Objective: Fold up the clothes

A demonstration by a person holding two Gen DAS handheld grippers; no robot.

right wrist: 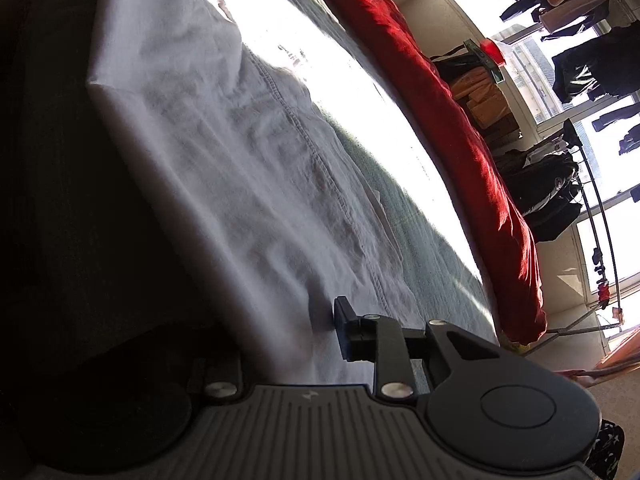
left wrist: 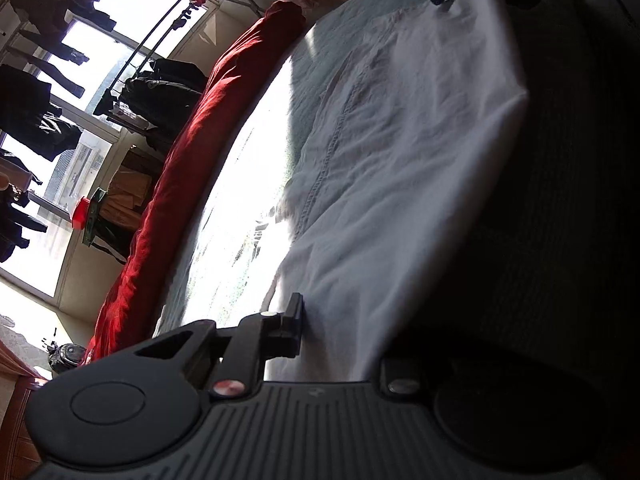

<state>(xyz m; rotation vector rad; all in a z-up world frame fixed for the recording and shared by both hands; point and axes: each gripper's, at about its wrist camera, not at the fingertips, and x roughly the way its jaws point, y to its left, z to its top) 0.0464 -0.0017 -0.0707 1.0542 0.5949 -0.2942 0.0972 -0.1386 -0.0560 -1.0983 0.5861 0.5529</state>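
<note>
So both cams are tipped on their sides, low over a bed (left wrist: pixel 224 216) with a greenish-grey cover that's totally blown out by sun in the middle. The white garment (left wrist: pixel 400 152) is spread flat on that cover, wrinkly, with a double-stitched seam running along it, and a folded corner sits near 3 o'clock in the left view. In the right wrist view the same white garment (right wrist: pixel 224 152) fills the centre, its corner out at 9 o'clock.

Left claw (left wrist: pixel 336 344) is down at 6 o'clock. One black finger (left wrist: pixel 294 322) sits on top of the fabric edge and the cloth runs in between toward the other side, which is lost in dark shadow. It looks clamped on the garment. Right claw (right wrist: pixel 296 348) is much the same at 6 o'clock: one finger (right wrist: pixel 346 328) presses on the cloth edge, the other is hidden in shadow, and it looks pinched shut on the garment too.

From the left view you can spot the other claw's blue-ish tip on the shirt up at 1 o'clock.

A long red duvet (left wrist: pixel 176 168) lies along the far edge of the bed. Beyond it are windows (left wrist: pixel 80 40), with dark clothes hanging (left wrist: pixel 28 120) on a rack.
</note>
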